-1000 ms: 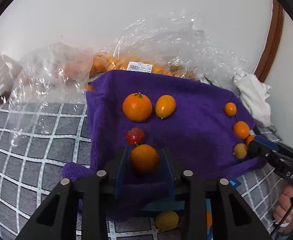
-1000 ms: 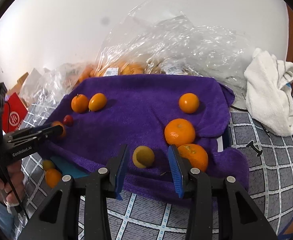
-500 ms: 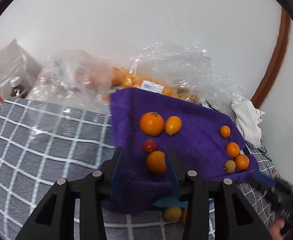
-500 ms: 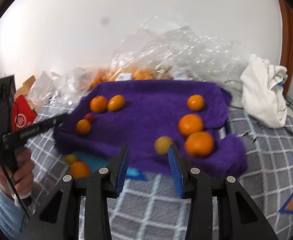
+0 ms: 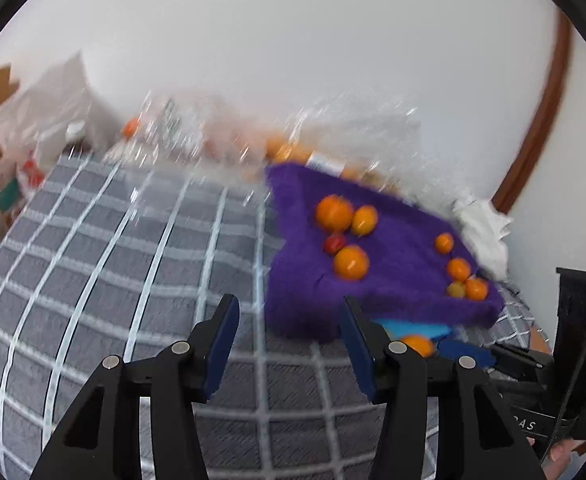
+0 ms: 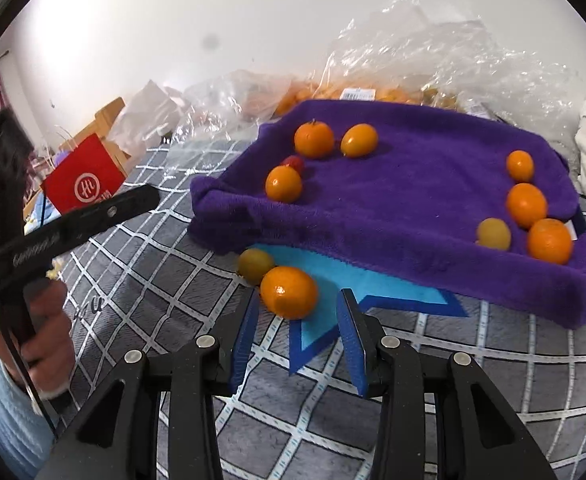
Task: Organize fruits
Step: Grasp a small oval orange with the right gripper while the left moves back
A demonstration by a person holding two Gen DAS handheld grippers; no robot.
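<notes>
Two of my claws stood spread, empty: left claw [image 5: 289, 344] just widening, right claw [image 6: 299, 334] behind a round glossy mandarin [image 6: 289, 292] off the fuzzy purple towel's [image 6: 413, 200] front edge.

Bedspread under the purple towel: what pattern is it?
Grey bedspread with a white grid of lines, clearest in the right wrist view beside the purple towel.

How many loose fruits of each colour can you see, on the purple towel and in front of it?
Counting loose fruit only; the fruit inside the plastic bags is too hidden to count.
Orange: 7, six on the purple towel and one off it in front.
Yellowish: 2, one on the towel, one off it.
Red: 1.
Total: 10
</notes>
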